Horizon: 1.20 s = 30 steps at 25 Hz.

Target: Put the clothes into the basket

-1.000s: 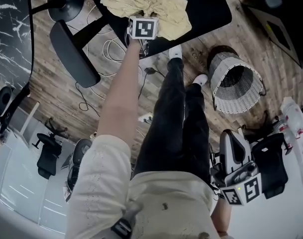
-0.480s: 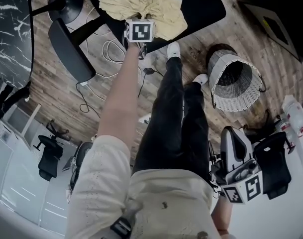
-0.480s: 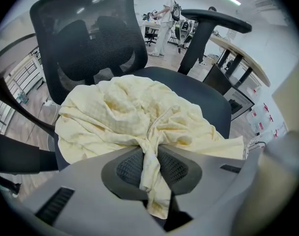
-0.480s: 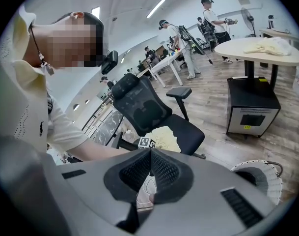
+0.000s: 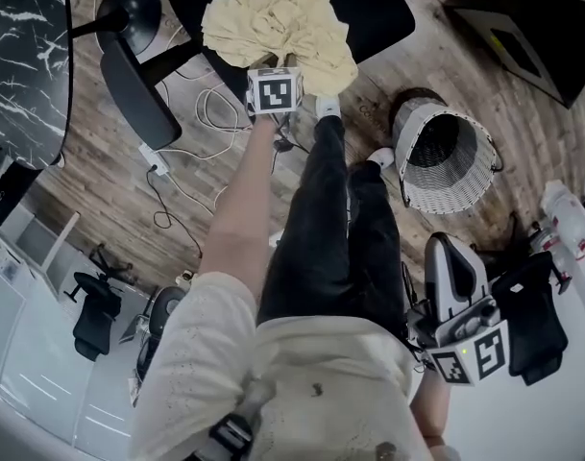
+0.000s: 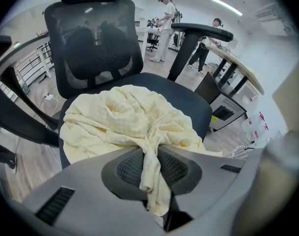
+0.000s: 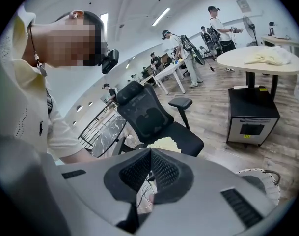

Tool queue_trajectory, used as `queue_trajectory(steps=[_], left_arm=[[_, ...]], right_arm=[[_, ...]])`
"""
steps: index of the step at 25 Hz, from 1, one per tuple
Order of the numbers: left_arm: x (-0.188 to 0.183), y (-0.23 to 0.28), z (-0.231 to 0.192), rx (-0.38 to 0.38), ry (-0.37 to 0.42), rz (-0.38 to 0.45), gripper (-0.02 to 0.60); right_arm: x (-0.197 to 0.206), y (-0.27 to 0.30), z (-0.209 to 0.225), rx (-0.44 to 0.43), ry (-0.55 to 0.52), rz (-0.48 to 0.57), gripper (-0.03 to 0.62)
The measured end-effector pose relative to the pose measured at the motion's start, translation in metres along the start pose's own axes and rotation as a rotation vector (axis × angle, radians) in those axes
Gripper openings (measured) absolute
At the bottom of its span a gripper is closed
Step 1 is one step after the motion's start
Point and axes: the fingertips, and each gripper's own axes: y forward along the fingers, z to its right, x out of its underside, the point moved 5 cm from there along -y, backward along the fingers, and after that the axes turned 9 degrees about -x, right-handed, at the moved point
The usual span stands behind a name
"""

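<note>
left gripper (image 6: 150, 150) is clamped on a bunched fold of the pale yellow cloth (image 6: 117, 119). its jaws have just been closing and sit narrow, w/ the fabric pinched between the pads and a tail of it hanging down through the gap toward the camera. the rest of the cloth lies in a crumpled heap on the seat of a black mesh office chair (image 6: 93, 41) (the heap covers most of the seat, front edge incl.). in the head view the left arm (image 5: 242, 209) reaches out over the chair's front edge, marker cube facing up, the gripper pointing steeply down at the near side of the heap.

right gripper (image 7: 149, 152) is closed, pads meeting at the tips, nothing between them. it's held low at the person's right side, well apart from the cloth.

the basket (image 5: 434, 196) is white wicker w/ a dark inside. it stands on the wood floor (image 5: 201, 185) just right of the person's feet, near the chair but apart from it. white cables (image 5: 210, 104) loop on the floor beside the chair base.
</note>
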Motion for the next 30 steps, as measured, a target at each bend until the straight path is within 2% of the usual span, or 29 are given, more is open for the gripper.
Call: queue_trajectory(steps=[20, 30], left_arm=[[0.015, -0.146, 0.058, 0.020, 0.042, 0.080, 0.094], [0.023, -0.220, 0.091, 0.037, 0.013, 0.148, 0.095]], right_arm=[[-0.027, -0.108, -0.031, -0.058, -0.110, 0.112, 0.008], [-0.018, -0.173, -0.036, -0.051, -0.156, 0.149, 0.008]])
